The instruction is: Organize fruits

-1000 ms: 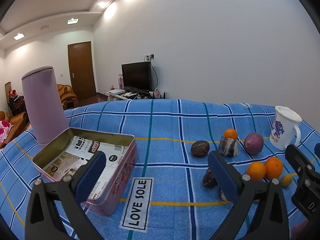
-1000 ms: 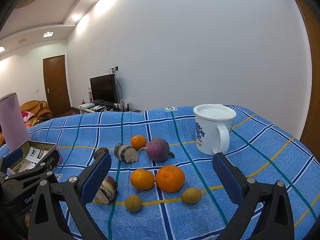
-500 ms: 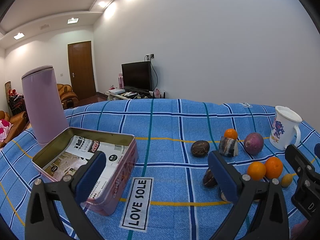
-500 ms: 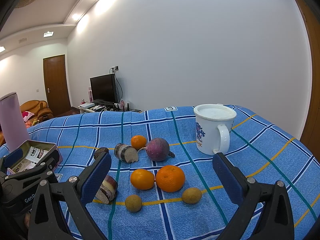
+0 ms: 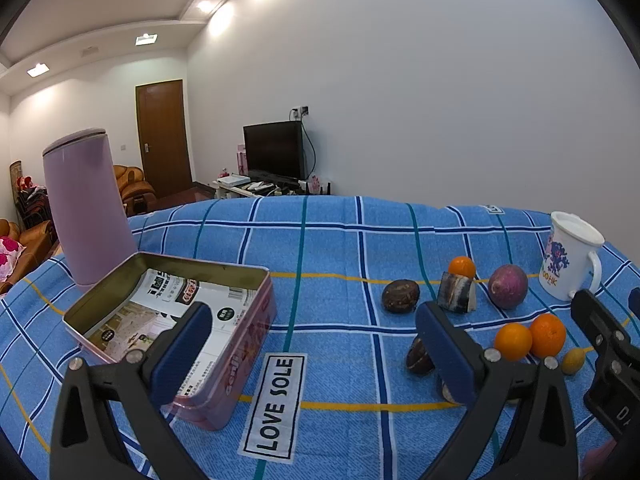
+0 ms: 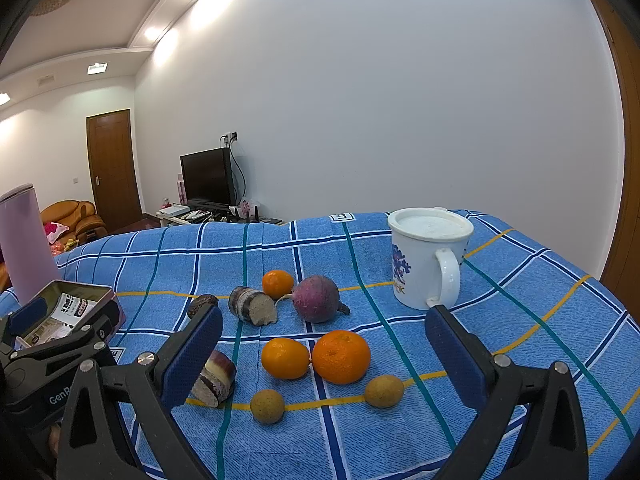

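Note:
Fruits lie on a blue checked cloth: two oranges side by side (image 6: 341,356), a smaller orange (image 6: 277,283) behind, a purple round one (image 6: 317,299), two small tan ones (image 6: 267,405) in front, a dark brown one (image 5: 400,295), and cut brown-and-white pieces (image 6: 253,311). An open pink tin (image 5: 256,292) holding printed paper stands at the left. My left gripper (image 5: 312,356) is open and empty between the tin and the fruits. My right gripper (image 6: 324,360) is open and empty, just in front of the two oranges.
A white lidded mug (image 6: 428,258) stands behind the fruits at the right. A tall lilac canister (image 5: 86,204) stands behind the tin. A "LOVE SOLE" label (image 5: 276,404) is sewn on the cloth. The cloth drops off at the right edge.

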### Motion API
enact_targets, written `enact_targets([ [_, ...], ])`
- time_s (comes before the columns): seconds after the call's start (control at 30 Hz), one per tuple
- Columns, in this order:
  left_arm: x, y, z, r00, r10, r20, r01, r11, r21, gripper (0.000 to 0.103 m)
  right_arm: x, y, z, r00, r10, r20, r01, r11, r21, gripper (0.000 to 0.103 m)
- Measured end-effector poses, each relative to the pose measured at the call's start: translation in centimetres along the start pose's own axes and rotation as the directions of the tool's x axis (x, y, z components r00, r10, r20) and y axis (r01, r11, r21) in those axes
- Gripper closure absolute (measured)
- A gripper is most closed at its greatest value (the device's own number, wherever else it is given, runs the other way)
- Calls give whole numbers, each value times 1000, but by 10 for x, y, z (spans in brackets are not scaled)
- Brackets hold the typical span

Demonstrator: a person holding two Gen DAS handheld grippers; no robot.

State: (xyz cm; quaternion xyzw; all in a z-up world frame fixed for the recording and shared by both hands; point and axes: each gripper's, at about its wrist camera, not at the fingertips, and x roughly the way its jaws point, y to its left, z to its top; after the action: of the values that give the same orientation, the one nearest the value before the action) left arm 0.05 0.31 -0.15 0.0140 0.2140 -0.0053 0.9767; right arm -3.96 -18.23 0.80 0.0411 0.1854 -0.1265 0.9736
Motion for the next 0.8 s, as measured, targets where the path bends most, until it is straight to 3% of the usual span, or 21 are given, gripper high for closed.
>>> enact_targets([
  [0.4,2,-4,-5,999,-22,-23,22,1000,-5,0,6,-8,-2,1000,5,-29,-4,1000,20,1],
  [0.6,5,-11,-8,989,-103,-103,105,994,6,0,13,-64,1,993,-56,-106,70,989,131,2],
  [0.7,5,-17,-6,975,-118,-188,132,989,66,0,18,-94,-3,982,-10,-188,46,982,185,21],
  [0.77,3,-25,-7,970,-141,-196,165,980,111,0,24,-105,-7,966,27,-259,24,981,192,47],
  [0.8,1,-29,-8,970,-156,-185,181,975,127,0,28,-106,-9,955,54,-293,4,981,192,48],
])
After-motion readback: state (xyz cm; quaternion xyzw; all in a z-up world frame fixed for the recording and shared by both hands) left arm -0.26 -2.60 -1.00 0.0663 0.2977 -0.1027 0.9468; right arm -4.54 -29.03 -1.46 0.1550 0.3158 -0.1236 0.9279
